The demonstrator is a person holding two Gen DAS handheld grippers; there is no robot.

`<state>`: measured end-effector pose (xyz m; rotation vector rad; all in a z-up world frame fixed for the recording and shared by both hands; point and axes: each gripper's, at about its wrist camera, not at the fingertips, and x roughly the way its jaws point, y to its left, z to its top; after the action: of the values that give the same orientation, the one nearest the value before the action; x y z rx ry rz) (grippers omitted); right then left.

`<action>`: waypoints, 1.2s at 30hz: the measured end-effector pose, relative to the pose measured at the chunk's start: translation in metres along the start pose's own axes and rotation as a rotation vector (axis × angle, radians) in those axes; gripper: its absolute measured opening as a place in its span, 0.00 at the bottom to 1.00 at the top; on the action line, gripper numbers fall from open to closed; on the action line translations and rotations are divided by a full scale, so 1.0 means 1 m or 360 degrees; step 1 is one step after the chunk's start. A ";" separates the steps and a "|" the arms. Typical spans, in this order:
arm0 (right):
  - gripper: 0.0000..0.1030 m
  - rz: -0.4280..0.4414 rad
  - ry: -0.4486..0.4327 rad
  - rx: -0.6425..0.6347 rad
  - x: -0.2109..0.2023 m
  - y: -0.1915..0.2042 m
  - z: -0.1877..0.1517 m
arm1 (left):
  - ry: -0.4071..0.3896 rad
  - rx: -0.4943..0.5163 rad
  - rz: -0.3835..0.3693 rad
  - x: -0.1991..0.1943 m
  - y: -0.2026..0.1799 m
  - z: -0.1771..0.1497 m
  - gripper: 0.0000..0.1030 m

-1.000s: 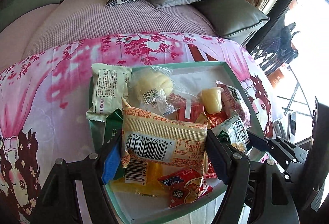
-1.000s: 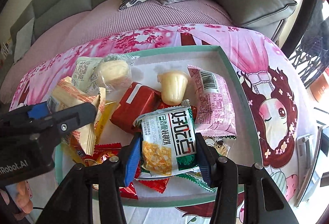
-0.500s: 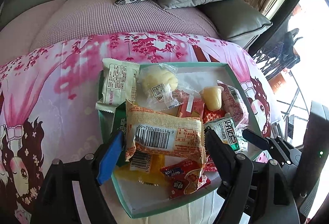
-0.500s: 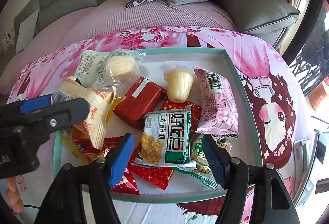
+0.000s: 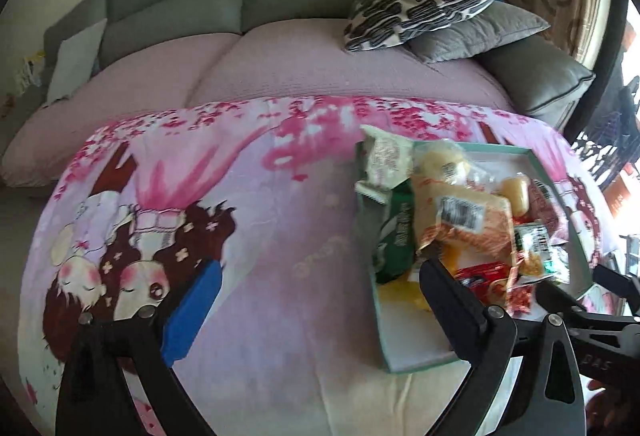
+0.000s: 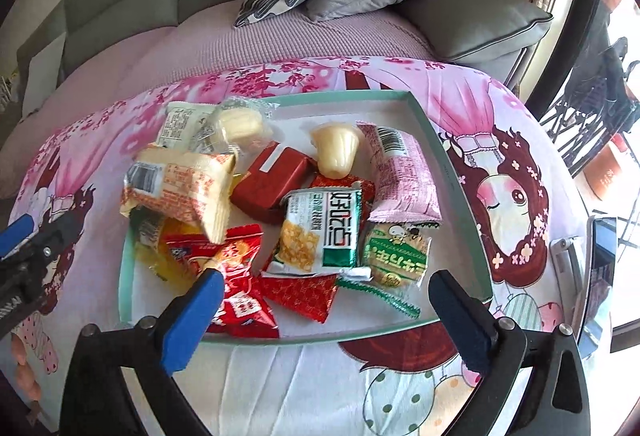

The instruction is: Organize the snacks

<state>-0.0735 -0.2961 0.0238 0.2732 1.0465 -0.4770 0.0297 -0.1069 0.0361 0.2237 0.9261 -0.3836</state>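
Both packets released in the tray point(image 6: 448, 172).
My left gripper point(image 5: 316, 300) and right gripper point(image 6: 324, 308), jaws just opening, stand empty; next I'd seek loose snacks at nine o'clock.

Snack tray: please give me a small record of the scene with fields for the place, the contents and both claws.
place: tray on a pink cartoon blanket
contents: green corn packet, orange barcode packet, red box, jelly cup, pink packet, all lying inside
left claw: jaws have just been opening, nothing between them
right claw: jaws have just been opening, nothing gripped
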 end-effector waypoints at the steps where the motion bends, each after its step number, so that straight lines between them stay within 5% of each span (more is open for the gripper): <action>1: 1.00 0.0015 -0.0007 -0.0004 -0.003 0.005 -0.003 | 0.0016 0.0002 0.0070 0.002 0.004 -0.007 0.96; 11: 1.00 0.0100 -0.0044 0.0027 -0.010 0.045 -0.036 | 0.0216 -0.0058 0.0180 0.013 0.021 -0.047 0.96; 36: 1.00 0.0030 -0.0203 -0.0010 -0.010 0.052 -0.050 | 0.0319 -0.0043 0.0247 0.018 0.031 -0.061 0.96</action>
<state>-0.0902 -0.2267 0.0084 0.2441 0.9203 -0.4681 0.0073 -0.0618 -0.0132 0.3112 1.1026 -0.2074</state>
